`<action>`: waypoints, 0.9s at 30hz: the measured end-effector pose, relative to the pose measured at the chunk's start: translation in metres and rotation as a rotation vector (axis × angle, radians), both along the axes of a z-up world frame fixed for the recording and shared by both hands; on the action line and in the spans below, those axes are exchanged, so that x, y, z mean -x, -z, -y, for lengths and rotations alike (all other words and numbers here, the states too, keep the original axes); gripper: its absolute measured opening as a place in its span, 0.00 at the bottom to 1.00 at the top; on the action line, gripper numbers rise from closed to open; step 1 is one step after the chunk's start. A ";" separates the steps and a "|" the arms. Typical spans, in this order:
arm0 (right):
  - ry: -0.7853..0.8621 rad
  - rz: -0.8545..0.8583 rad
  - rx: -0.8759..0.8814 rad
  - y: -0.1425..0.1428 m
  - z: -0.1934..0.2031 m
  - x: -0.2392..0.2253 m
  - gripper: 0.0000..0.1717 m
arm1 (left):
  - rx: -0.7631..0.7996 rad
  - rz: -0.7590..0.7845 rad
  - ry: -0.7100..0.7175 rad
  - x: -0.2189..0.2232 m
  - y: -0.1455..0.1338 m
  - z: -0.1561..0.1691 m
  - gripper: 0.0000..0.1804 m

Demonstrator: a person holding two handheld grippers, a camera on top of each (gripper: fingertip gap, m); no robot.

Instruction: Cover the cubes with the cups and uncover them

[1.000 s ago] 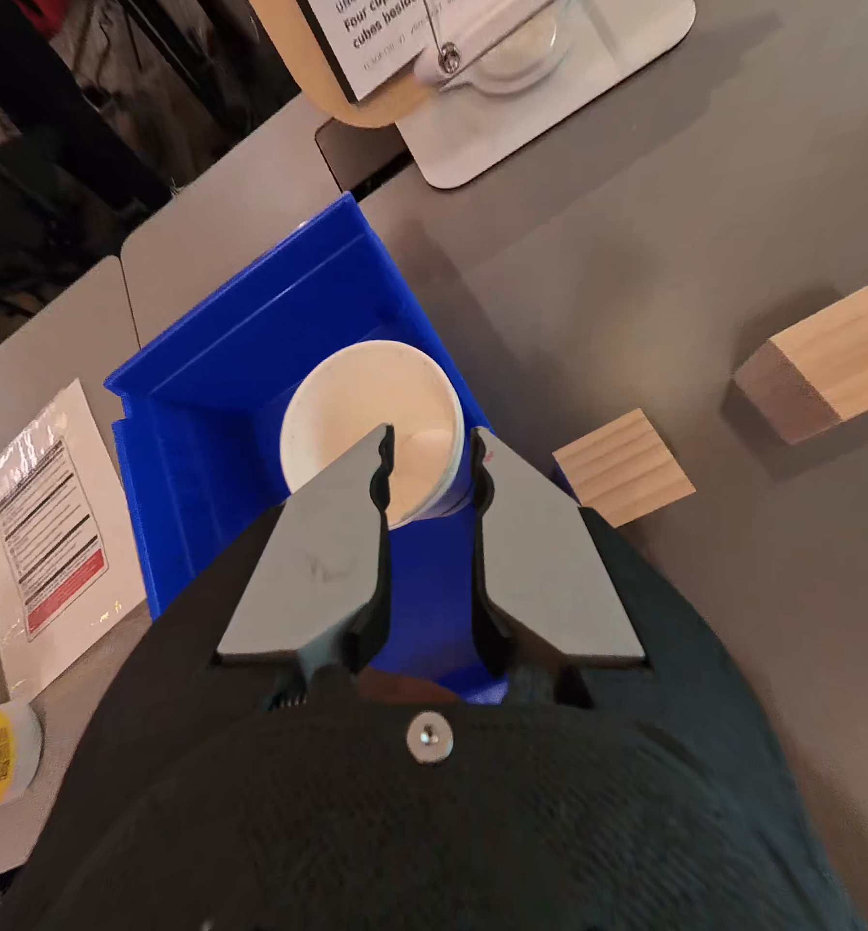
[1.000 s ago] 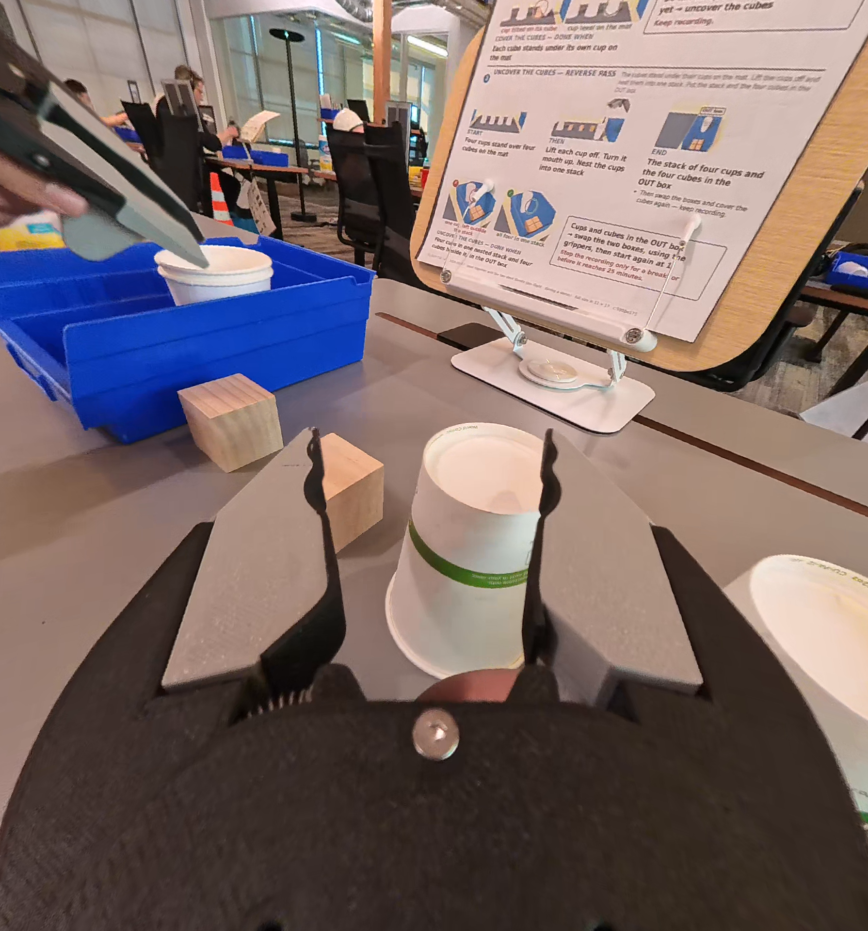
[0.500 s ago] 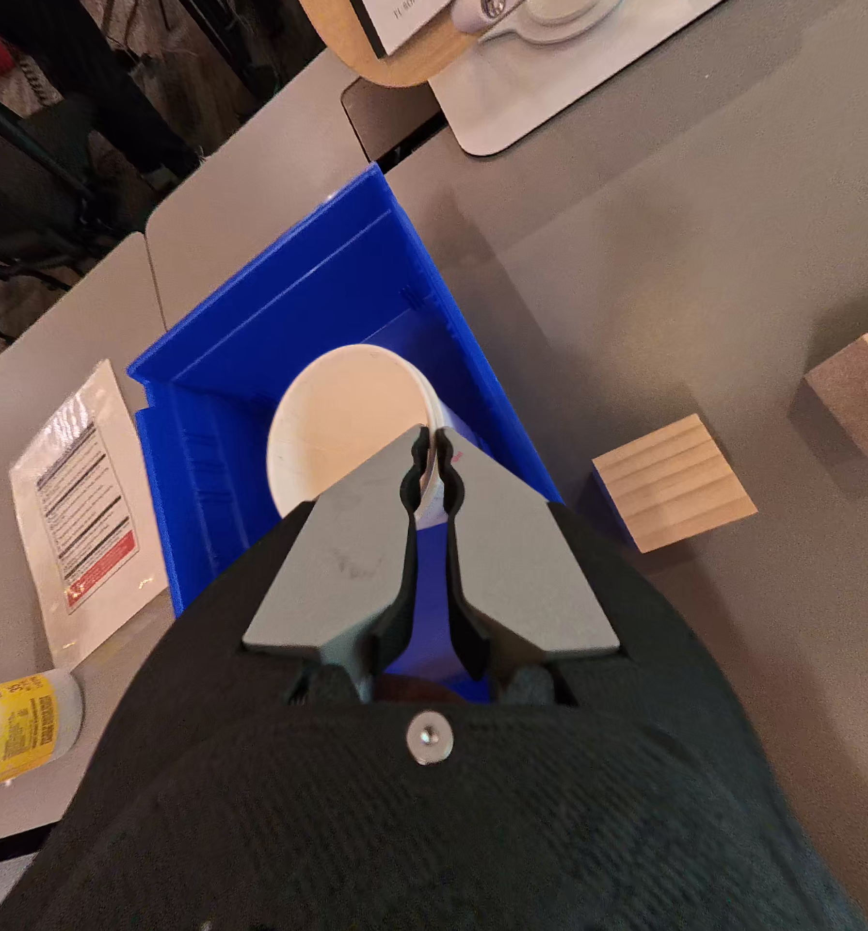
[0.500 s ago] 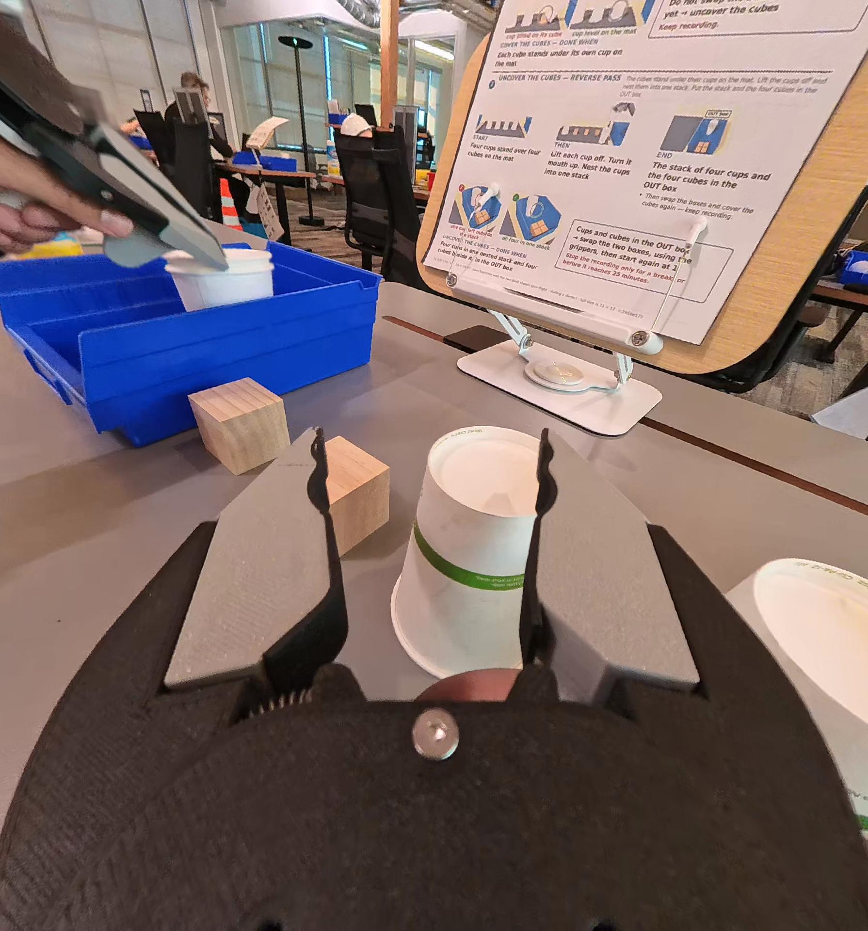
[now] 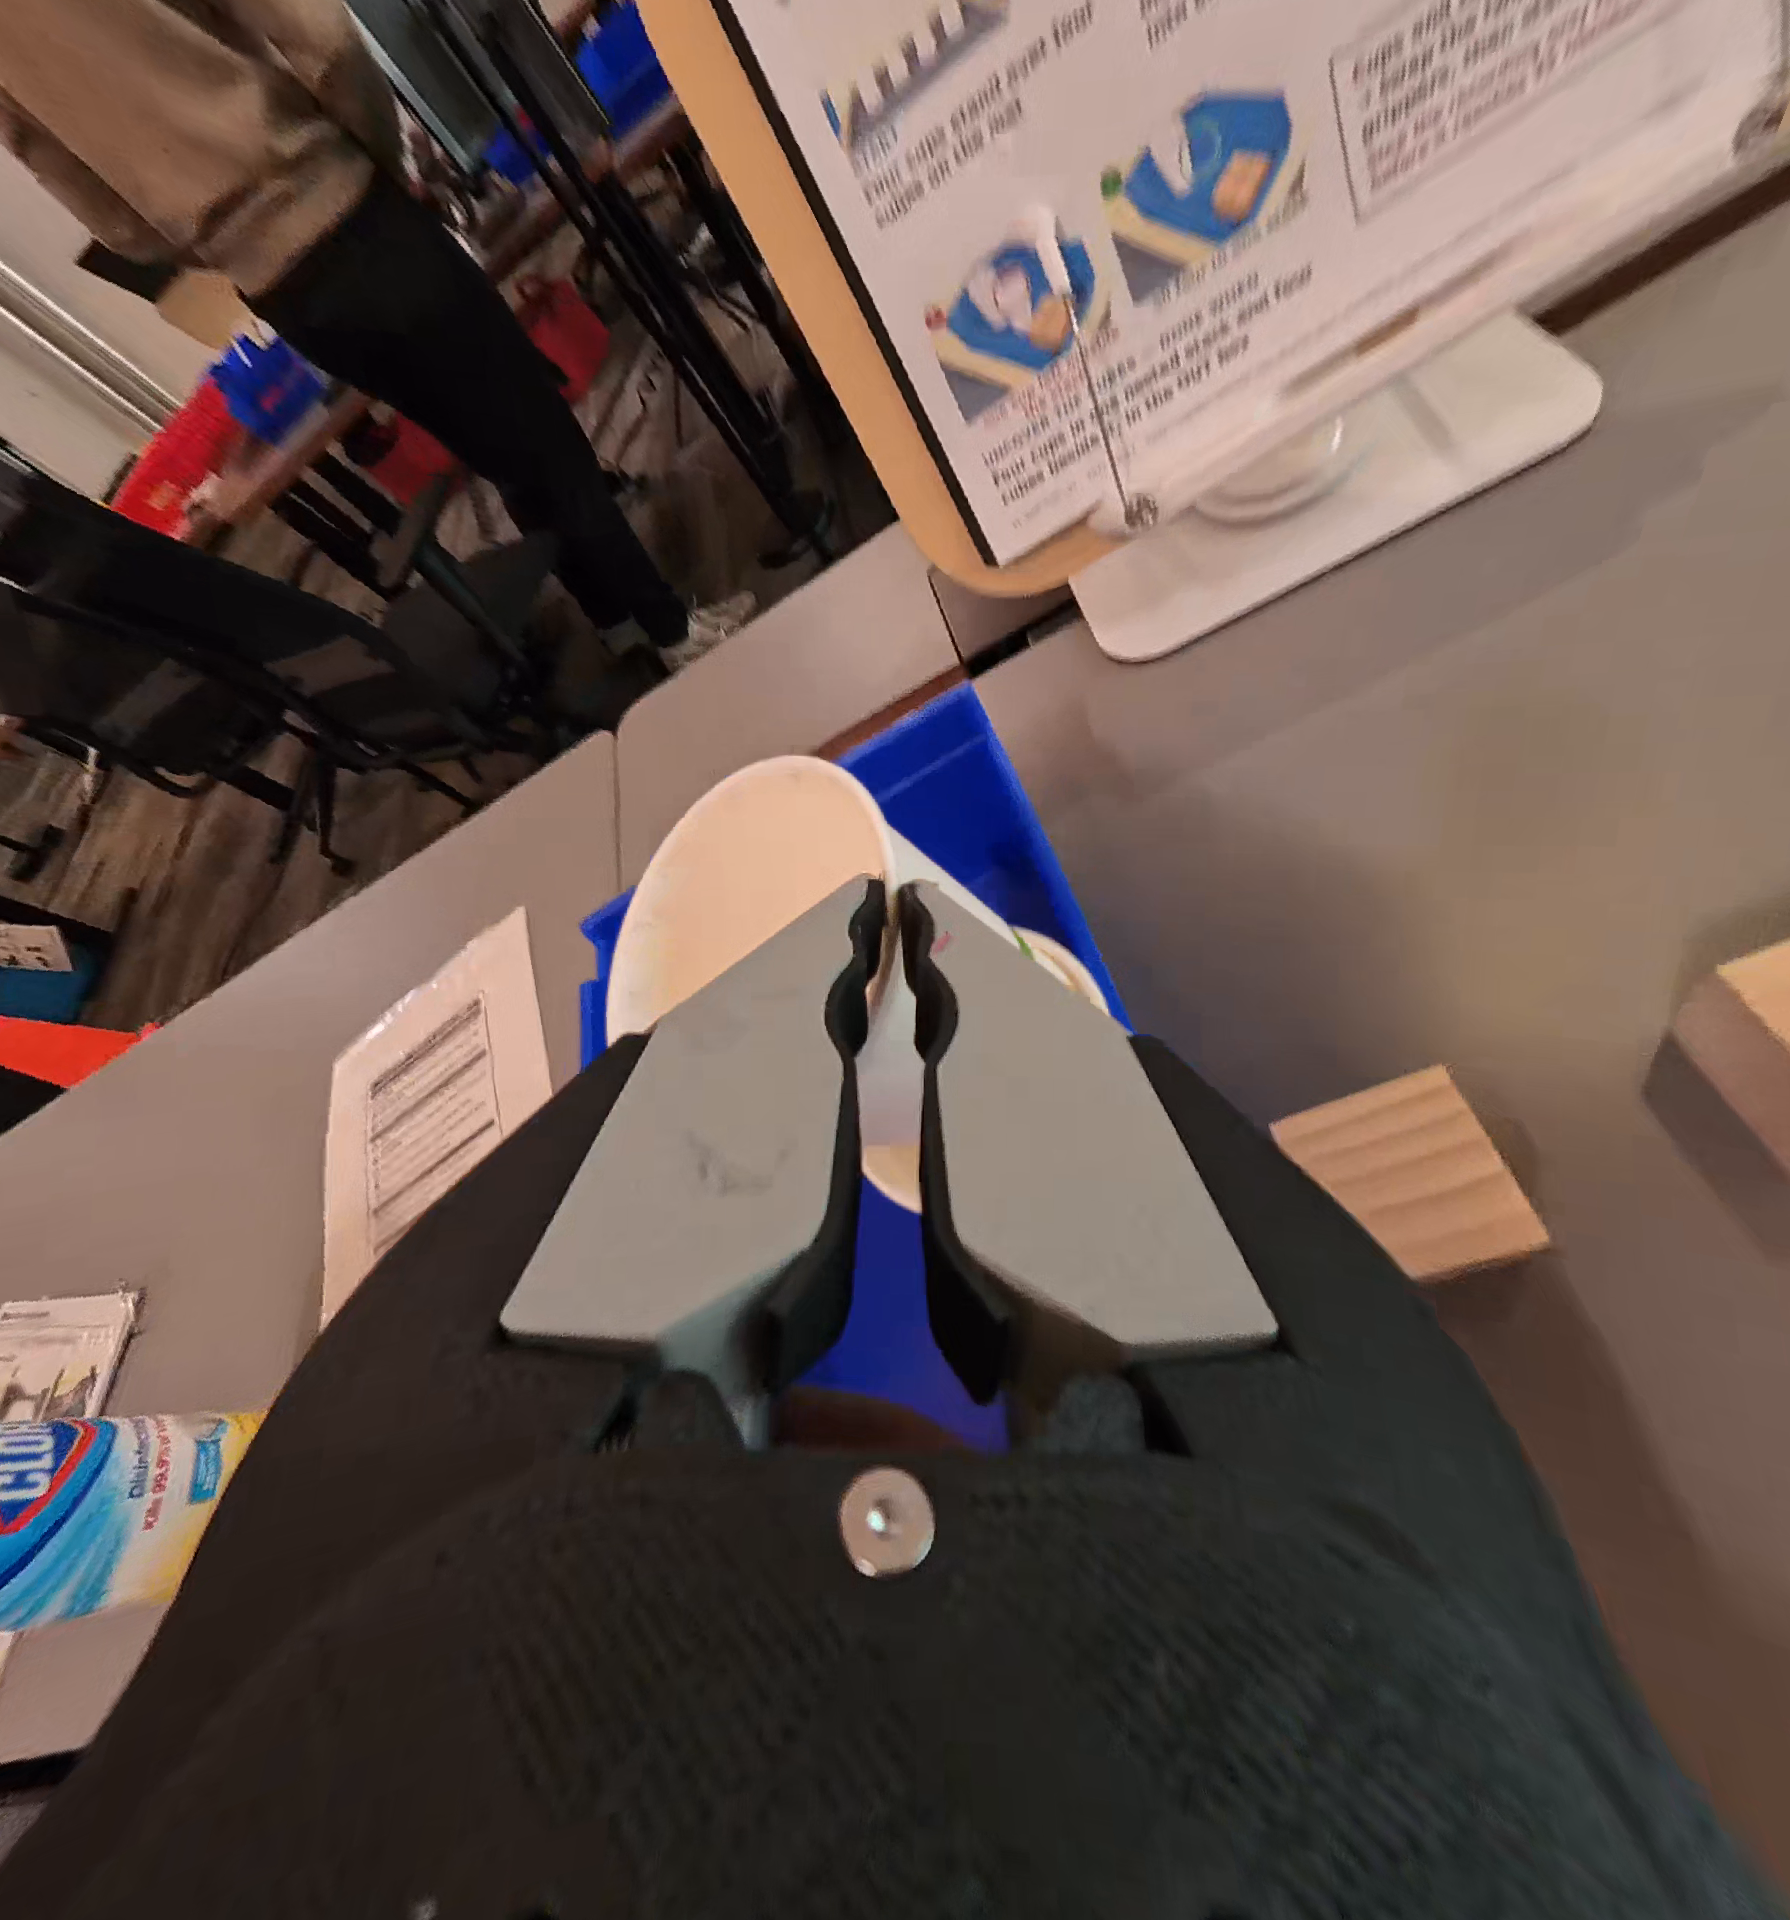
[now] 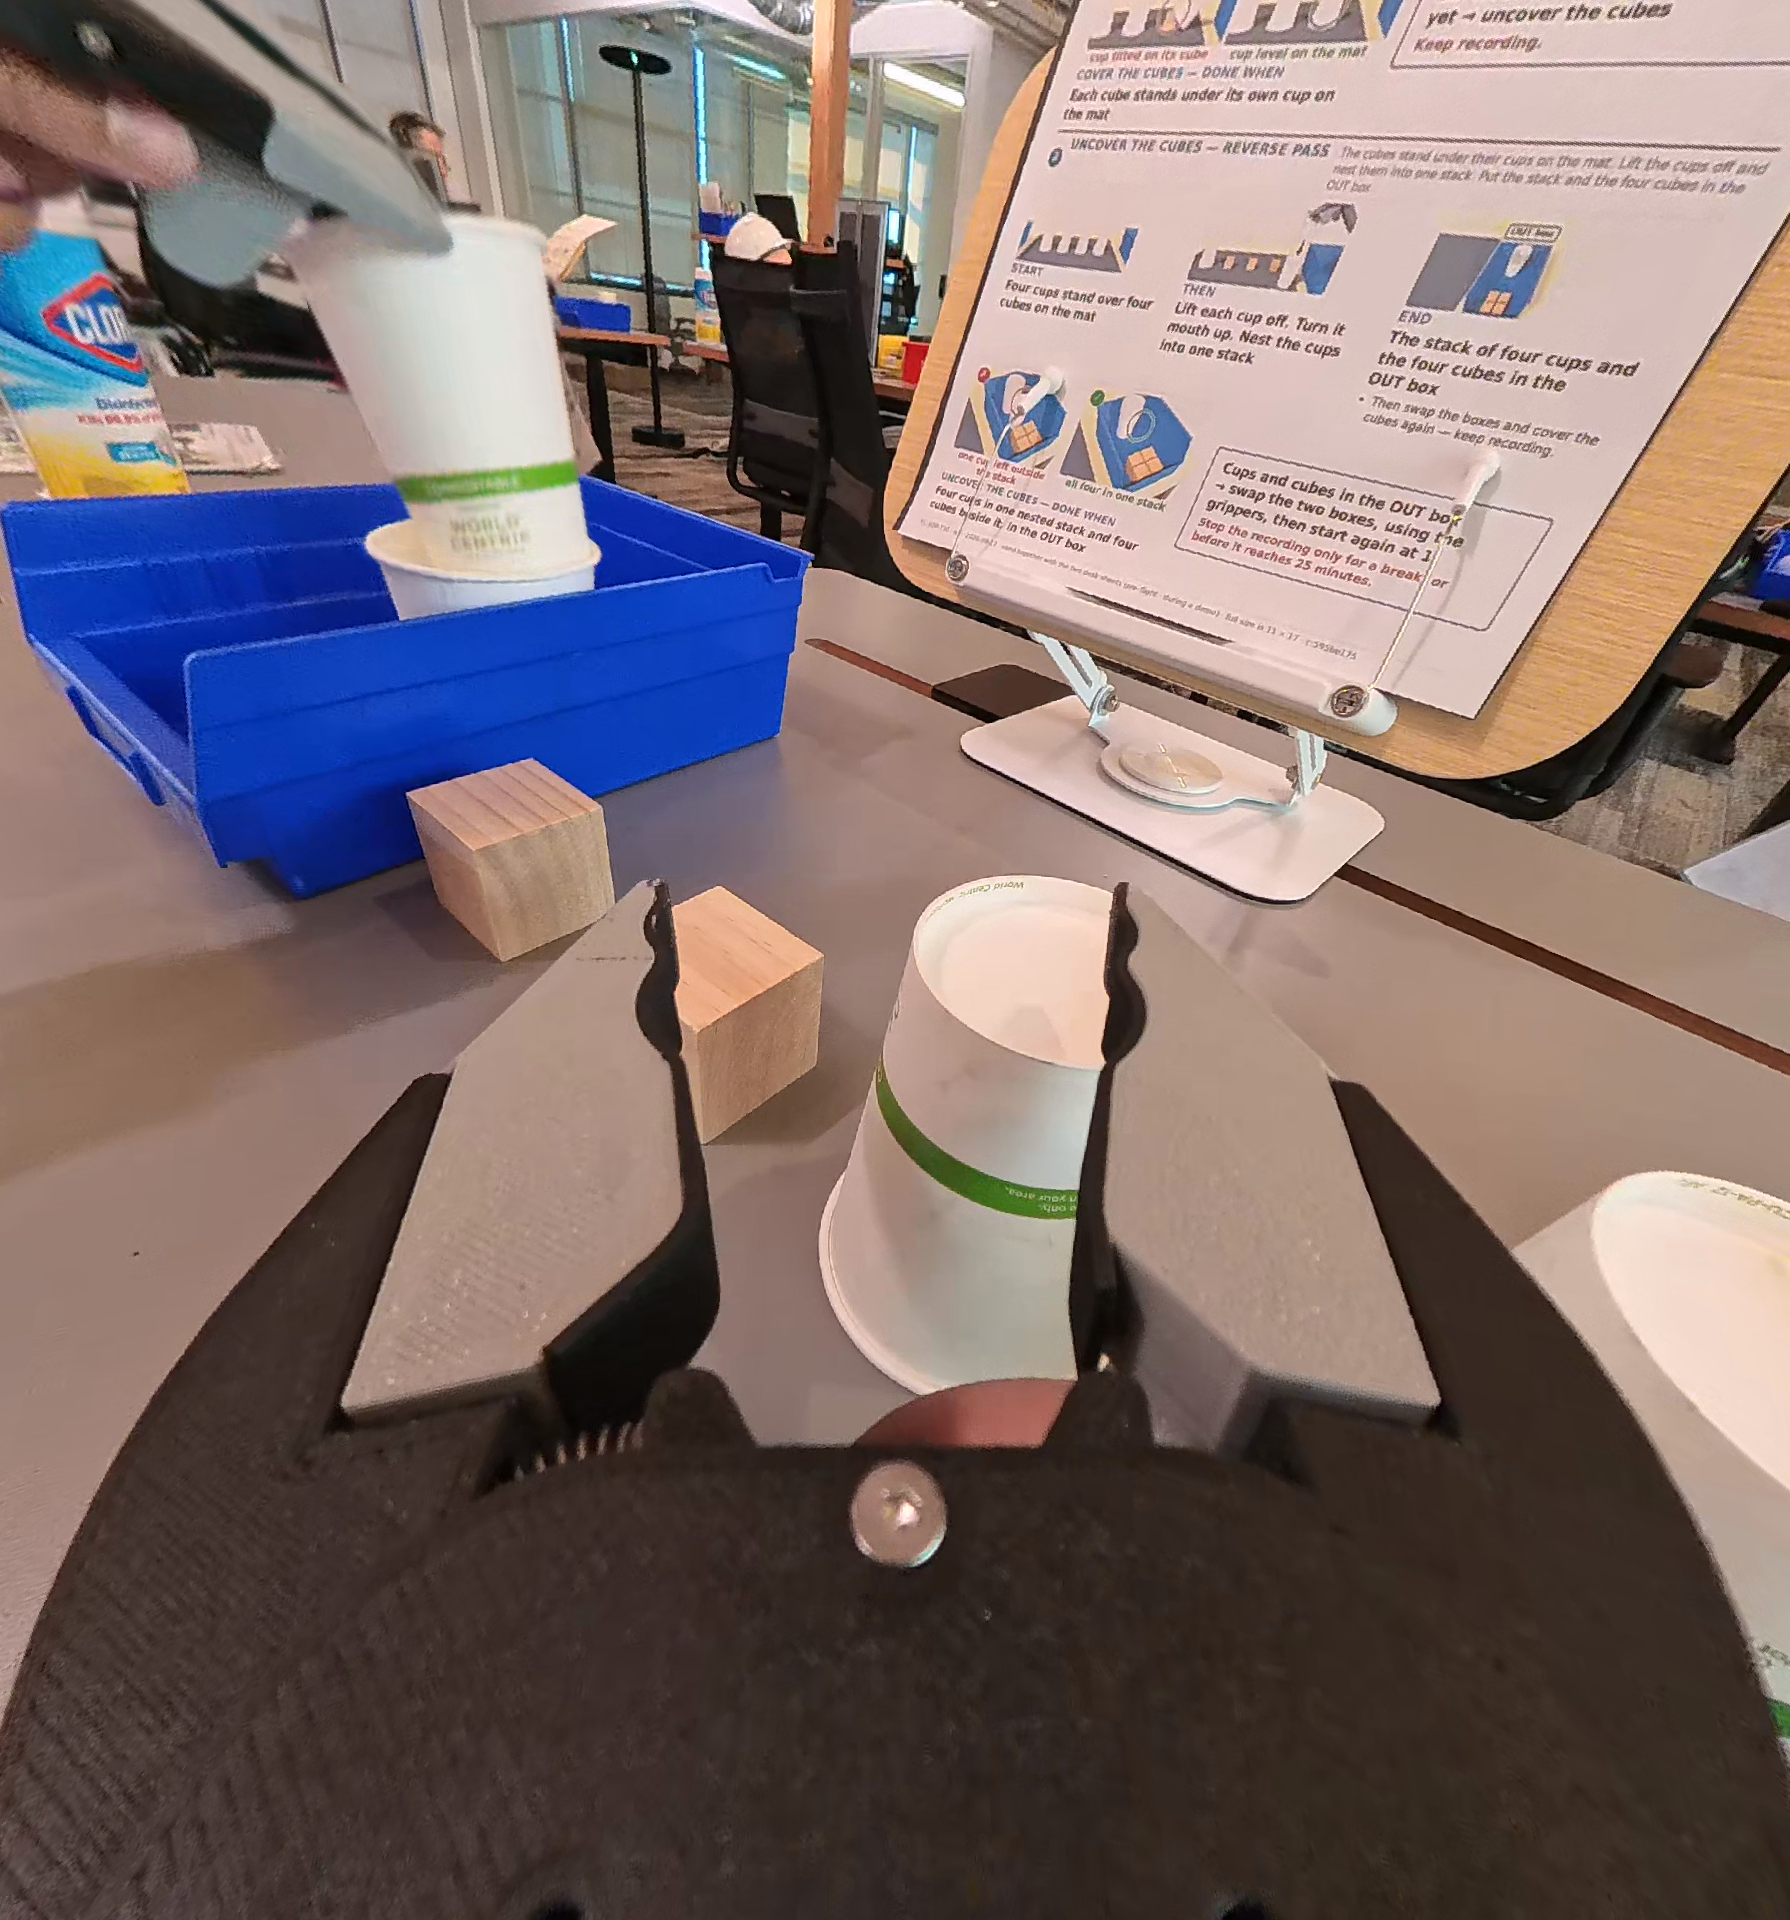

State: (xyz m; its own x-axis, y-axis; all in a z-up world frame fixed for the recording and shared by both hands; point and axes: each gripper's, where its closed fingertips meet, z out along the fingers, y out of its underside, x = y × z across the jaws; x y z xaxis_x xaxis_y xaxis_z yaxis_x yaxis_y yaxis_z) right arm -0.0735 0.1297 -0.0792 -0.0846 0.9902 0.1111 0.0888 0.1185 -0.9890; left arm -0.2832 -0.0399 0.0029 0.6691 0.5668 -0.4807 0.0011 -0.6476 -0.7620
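My left gripper (image 5: 886,894) is shut on the rim of a white paper cup (image 5: 756,883) and holds it above the blue bin (image 5: 974,821). The right wrist view shows that cup (image 6: 455,384) with a green band, tilted, its base still inside another cup (image 6: 475,587) standing in the bin (image 6: 475,707). My right gripper (image 6: 886,904) is open around an upturned cup (image 6: 984,1122) on the grey table; its left finger stands well clear of the cup. Two bare wooden cubes (image 6: 512,852) (image 6: 756,997) sit between the bin and that cup.
A second upturned cup (image 6: 1722,1403) stands at the right edge. An instruction board on a white stand (image 6: 1390,312) is at the back right. A wipes canister (image 6: 80,353) and laminated sheets (image 5: 434,1091) lie left of the bin. A person stands behind the table (image 5: 351,208).
My left gripper closed on the top cup's rim in the bin and has lifted it up out of the stack. My right gripper has stayed open around the upturned cup.
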 end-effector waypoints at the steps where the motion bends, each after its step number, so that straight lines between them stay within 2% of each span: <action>1: 0.001 -0.001 -0.001 0.000 0.000 0.000 0.47 | -0.023 -0.033 0.001 -0.002 -0.010 -0.002 0.01; 5: 0.000 -0.017 0.010 -0.004 -0.001 -0.002 0.47 | -0.074 -0.202 0.010 -0.017 -0.053 -0.006 0.01; 8: -0.062 -0.044 0.072 -0.012 0.006 -0.005 0.47 | -0.164 -0.292 0.070 -0.047 -0.088 -0.015 0.01; 11: -0.264 -0.080 0.204 -0.025 0.032 -0.015 0.40 | -0.295 -0.303 0.213 -0.098 -0.116 -0.035 0.01; 14: -0.544 -0.099 0.360 -0.041 0.066 -0.034 0.40 | -0.400 -0.270 0.421 -0.163 -0.127 -0.063 0.01; 17: -0.744 -0.095 0.473 -0.052 0.088 -0.052 0.42 | -0.550 -0.207 0.610 -0.229 -0.131 -0.083 0.01; 21: -0.892 -0.129 0.610 -0.069 0.094 -0.069 0.47 | -0.809 -0.058 0.800 -0.298 -0.118 -0.090 0.01; 24: -0.922 -0.195 0.700 -0.085 0.083 -0.076 0.48 | -0.942 0.017 0.808 -0.313 -0.092 -0.094 0.01; 27: -0.914 -0.262 0.811 -0.098 0.063 -0.077 0.49 | -0.958 0.079 0.782 -0.314 -0.057 -0.106 0.01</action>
